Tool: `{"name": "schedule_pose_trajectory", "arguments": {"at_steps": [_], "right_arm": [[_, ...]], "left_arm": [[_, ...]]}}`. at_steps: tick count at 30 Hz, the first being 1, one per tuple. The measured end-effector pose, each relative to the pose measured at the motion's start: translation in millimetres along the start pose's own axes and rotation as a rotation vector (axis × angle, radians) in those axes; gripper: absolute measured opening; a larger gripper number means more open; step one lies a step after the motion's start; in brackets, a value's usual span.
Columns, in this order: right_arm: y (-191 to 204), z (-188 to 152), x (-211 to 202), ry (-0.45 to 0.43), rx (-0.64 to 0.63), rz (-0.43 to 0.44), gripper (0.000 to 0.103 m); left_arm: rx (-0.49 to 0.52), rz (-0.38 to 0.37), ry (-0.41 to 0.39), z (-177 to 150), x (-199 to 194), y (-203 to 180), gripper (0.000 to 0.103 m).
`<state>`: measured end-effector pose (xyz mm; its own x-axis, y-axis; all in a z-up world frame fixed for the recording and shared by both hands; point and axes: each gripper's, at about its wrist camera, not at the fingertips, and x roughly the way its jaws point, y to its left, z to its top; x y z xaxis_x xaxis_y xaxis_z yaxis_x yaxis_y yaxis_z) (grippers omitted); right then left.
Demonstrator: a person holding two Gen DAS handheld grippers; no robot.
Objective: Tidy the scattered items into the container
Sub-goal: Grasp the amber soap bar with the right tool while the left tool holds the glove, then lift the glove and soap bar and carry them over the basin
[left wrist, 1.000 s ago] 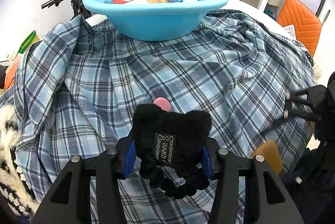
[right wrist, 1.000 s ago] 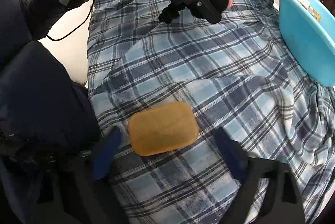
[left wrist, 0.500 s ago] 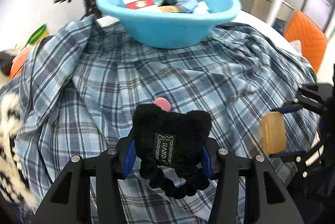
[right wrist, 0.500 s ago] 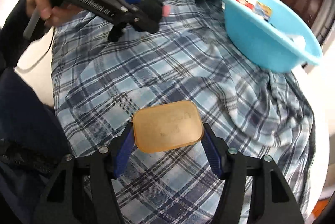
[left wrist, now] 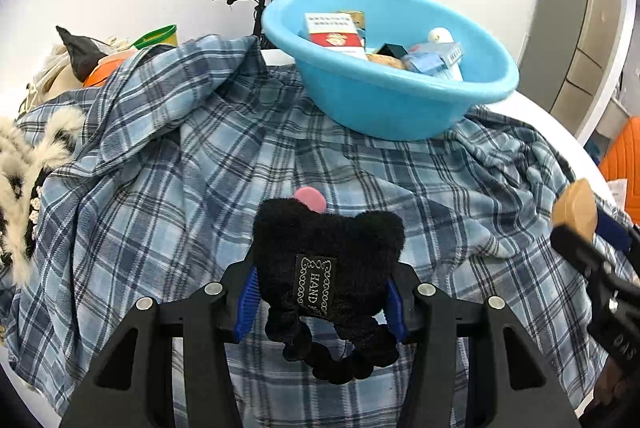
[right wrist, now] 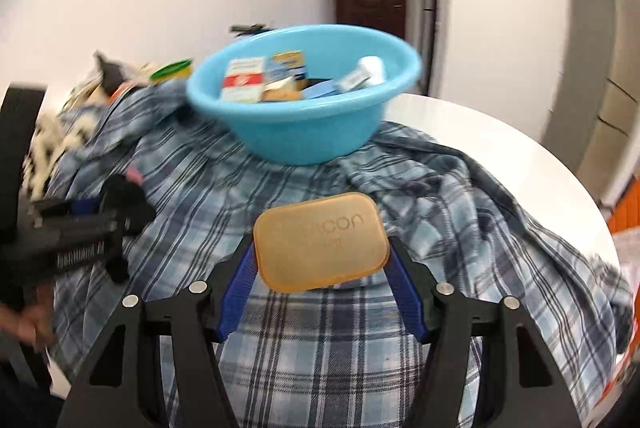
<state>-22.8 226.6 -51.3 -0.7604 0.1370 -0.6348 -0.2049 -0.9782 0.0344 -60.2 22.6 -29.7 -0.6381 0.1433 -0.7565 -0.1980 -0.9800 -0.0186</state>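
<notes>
Your left gripper (left wrist: 322, 302) is squeezing its fingers on a black fuzzy toy (left wrist: 326, 260). Your right gripper (right wrist: 320, 290) is squeezing a tan soap bar (right wrist: 320, 246). Far off, the blue bowl (left wrist: 400, 108) is sitting on the plaid cloth (left wrist: 200, 188).

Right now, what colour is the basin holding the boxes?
Light blue; the basin shows best in the left wrist view.

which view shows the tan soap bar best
The right wrist view: the tan soap bar faces the camera, clamped in the right gripper. The left wrist view catches it only edge-on at the right border.
</notes>
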Motion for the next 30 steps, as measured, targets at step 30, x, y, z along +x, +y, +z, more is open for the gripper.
{"name": "schedule_pose_trajectory", "arguments": {"at_steps": [30], "right_arm": [[4.0,73.8,-137.1,-0.513,-0.021,-0.022,0.062]], "left_arm": [[0.008,-0.005,-0.464,81.7,-136.0,-18.0,0.055]]}}
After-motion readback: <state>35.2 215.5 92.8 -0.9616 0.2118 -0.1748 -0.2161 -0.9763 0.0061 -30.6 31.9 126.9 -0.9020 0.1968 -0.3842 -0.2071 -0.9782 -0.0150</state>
